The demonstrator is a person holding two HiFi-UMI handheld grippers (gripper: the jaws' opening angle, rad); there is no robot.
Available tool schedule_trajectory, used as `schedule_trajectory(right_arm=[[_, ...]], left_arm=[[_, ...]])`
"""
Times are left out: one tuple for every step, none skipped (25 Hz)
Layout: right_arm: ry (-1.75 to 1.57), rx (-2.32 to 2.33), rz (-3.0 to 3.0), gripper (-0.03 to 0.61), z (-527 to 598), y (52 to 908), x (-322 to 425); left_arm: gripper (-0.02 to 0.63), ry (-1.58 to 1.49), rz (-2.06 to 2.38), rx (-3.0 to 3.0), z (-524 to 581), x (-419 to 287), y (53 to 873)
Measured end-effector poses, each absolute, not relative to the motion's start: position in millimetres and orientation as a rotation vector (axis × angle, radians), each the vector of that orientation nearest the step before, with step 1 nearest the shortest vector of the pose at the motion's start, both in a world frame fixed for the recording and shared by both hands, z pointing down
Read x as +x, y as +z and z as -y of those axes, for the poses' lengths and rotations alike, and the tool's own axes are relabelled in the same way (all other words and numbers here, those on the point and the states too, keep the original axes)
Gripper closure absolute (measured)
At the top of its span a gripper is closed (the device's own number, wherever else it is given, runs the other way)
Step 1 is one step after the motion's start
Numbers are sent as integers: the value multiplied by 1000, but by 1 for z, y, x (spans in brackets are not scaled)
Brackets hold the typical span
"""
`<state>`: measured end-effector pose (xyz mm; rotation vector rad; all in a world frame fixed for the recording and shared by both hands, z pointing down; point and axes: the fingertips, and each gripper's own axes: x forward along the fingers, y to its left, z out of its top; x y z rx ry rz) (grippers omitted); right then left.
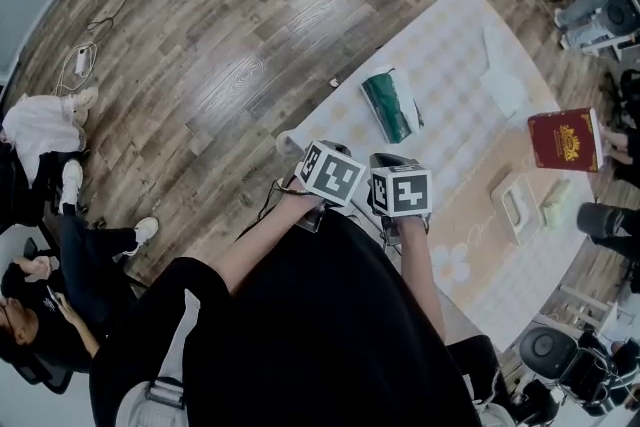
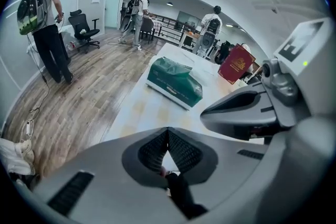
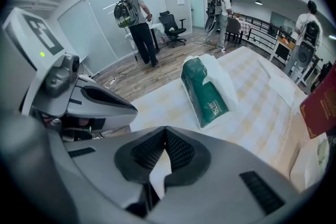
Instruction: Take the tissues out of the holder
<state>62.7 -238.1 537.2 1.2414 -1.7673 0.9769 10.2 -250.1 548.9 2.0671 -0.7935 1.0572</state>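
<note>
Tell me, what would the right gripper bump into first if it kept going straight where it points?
Probably the pale tablecloth, just short of the green tissue pack lying further ahead. The right gripper tilts downward, though depth is hard to judge.

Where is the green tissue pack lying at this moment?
In the head view the green tissue pack lies on the checked tablecloth, near its edge toward the wooden floor, left of the red book.
</note>
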Motion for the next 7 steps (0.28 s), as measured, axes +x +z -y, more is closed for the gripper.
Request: schedule_trajectory(right_arm=[[972, 1231, 1771, 565, 240, 537, 60], [966, 1224, 1774, 565, 243, 537, 58], [960, 1220, 1775, 565, 245, 537, 56], [956, 1217, 1777, 565, 247, 536, 53], [953, 1213, 1781, 565, 249, 536, 51], [950, 1208, 1786, 565, 251, 535, 48], [947, 1202, 1791, 565, 253, 535, 45]], left_arm=[[607, 1051, 803, 2061, 254, 7, 548], [607, 1045, 811, 2056, 257, 5, 548], [607, 1041, 819, 2052, 260, 3, 548], [607, 1038, 824, 2050, 261, 1, 547], [607, 1035, 828, 2049, 263, -1, 547], [607, 1034, 829, 2049, 264, -2, 547], [607, 1033, 830, 2049, 264, -3, 546]])
